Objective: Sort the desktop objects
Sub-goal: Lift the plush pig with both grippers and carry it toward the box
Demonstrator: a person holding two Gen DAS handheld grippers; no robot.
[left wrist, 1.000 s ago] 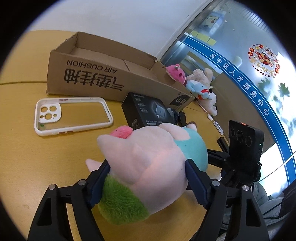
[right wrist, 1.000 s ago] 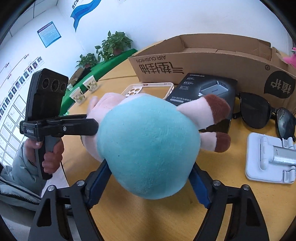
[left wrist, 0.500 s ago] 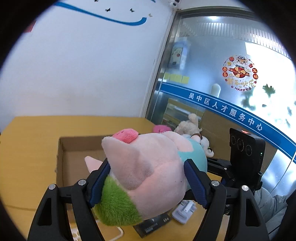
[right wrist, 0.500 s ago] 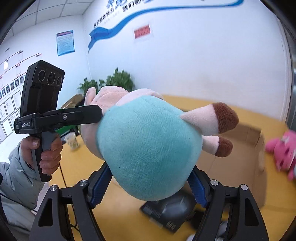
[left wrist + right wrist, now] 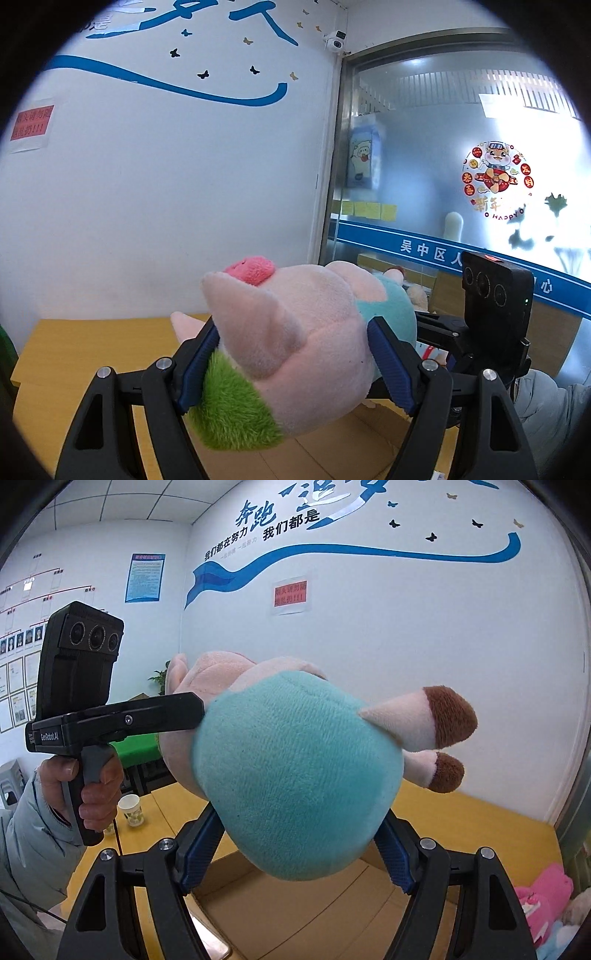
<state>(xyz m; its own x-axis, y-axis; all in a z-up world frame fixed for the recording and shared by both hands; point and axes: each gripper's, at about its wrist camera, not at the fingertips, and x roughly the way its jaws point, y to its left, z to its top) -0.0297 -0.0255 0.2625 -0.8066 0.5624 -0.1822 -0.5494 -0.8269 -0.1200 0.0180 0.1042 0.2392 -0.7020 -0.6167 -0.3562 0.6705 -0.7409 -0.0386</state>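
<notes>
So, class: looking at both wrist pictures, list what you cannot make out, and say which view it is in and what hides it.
- Left wrist view: most of the cardboard box under the plush pig, hidden by the pig and the left gripper.
- Right wrist view: the pig's face, turned away behind its teal body.
- Right wrist view: the box contents, covered by the right gripper.
- Right wrist view: the pink toy, cut off by the edge.

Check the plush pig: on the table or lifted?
Lifted. The pig hangs clear above the box, clamped between both grippers: left at its head, right at its teal body.
</notes>
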